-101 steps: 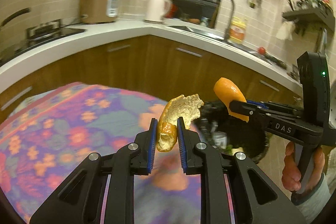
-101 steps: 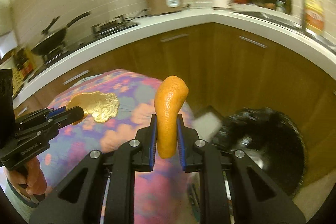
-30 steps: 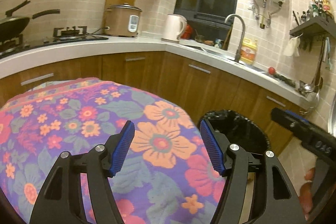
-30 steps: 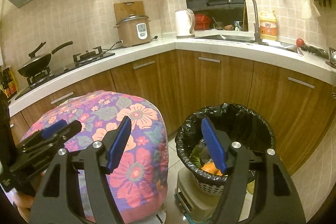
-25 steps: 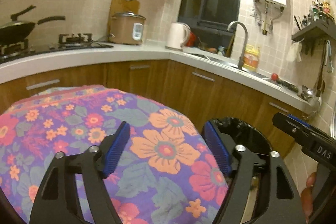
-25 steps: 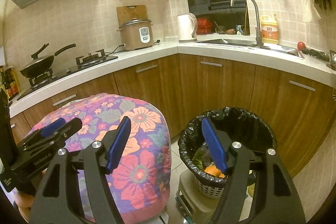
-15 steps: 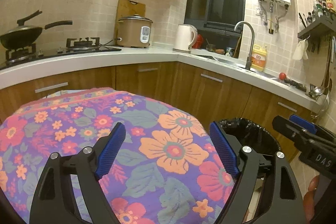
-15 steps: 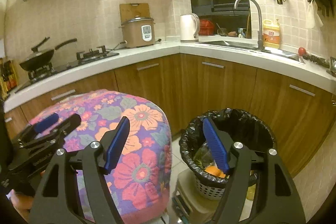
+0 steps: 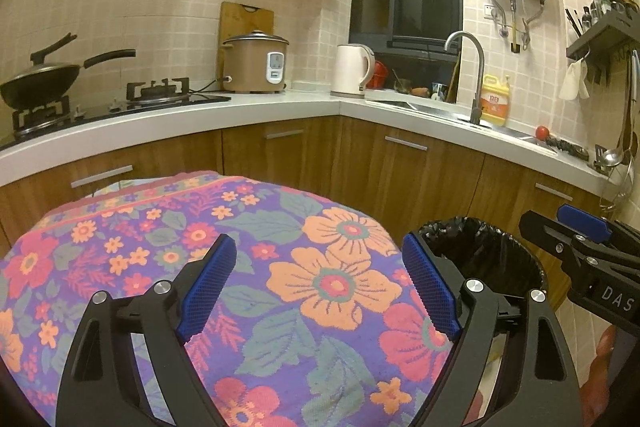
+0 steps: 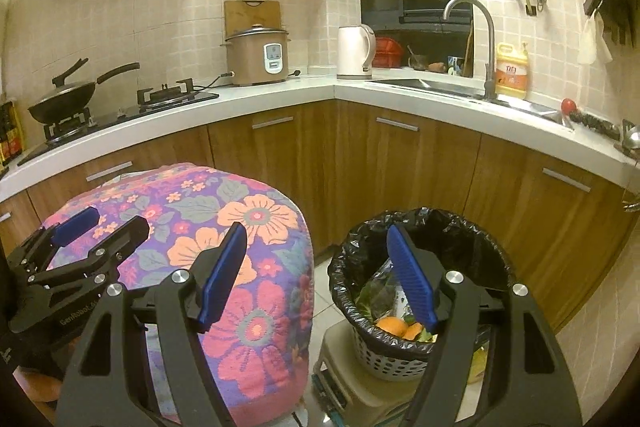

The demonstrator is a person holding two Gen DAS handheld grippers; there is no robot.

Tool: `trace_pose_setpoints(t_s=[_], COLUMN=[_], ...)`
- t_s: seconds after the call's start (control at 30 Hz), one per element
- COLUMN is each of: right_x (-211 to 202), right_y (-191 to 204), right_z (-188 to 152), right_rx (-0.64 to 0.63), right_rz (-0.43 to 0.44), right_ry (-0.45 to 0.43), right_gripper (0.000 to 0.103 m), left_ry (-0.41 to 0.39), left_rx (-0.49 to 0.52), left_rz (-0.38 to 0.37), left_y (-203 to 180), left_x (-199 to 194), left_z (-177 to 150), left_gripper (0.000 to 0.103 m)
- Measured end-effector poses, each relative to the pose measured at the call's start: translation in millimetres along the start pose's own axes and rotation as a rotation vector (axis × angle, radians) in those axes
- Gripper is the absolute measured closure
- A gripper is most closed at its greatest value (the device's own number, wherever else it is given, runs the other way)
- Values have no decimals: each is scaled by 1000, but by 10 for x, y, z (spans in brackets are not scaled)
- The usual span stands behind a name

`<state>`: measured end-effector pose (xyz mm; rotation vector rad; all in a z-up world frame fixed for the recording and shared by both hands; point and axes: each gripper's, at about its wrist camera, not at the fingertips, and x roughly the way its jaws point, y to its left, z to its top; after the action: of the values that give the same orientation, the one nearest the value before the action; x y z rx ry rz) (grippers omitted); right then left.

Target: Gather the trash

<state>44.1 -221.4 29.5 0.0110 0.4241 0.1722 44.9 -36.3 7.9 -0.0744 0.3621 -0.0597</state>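
Observation:
A trash bin [image 10: 420,259] lined with a black bag stands on a low stool right of the table; orange peel [image 10: 394,327] and other scraps lie inside it. The bin also shows in the left wrist view [image 9: 480,255]. My left gripper [image 9: 320,287] is open and empty above the floral tablecloth [image 9: 256,239]. My right gripper [image 10: 316,275] is open and empty, raised between the table's right edge and the bin. The right gripper's tip shows at the right of the left wrist view [image 9: 568,235].
Wooden cabinets [image 10: 360,155] under a white L-shaped counter ring the table and bin. On the counter are a wok [image 9: 40,83], a rice cooker [image 9: 256,65], a kettle [image 9: 354,71], and a sink with tap [image 9: 468,71]. A tiled floor [image 10: 320,291] lies between table and bin.
Both grippers held orange peel 3.4 s ago; now both are open and empty, and peel lies in the bin. Over the last second both grippers rose and drew back slightly.

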Motion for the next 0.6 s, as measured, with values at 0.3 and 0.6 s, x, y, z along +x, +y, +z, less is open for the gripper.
trace_pose_setpoints(t_s=[0.3,0.6], right_x=[18,10], right_y=[-25,-44], right_z=[-8,-9], right_rx=[19,28], right_rz=[15,15], right_ry=[12,15], right_gripper=[34,34], left_ry=[0,-1], left_rx=[6,8], left_rz=[1,-2], left_y=[-4,1], left_x=[1,6], left_z=[3,2], left_gripper=[20,19])
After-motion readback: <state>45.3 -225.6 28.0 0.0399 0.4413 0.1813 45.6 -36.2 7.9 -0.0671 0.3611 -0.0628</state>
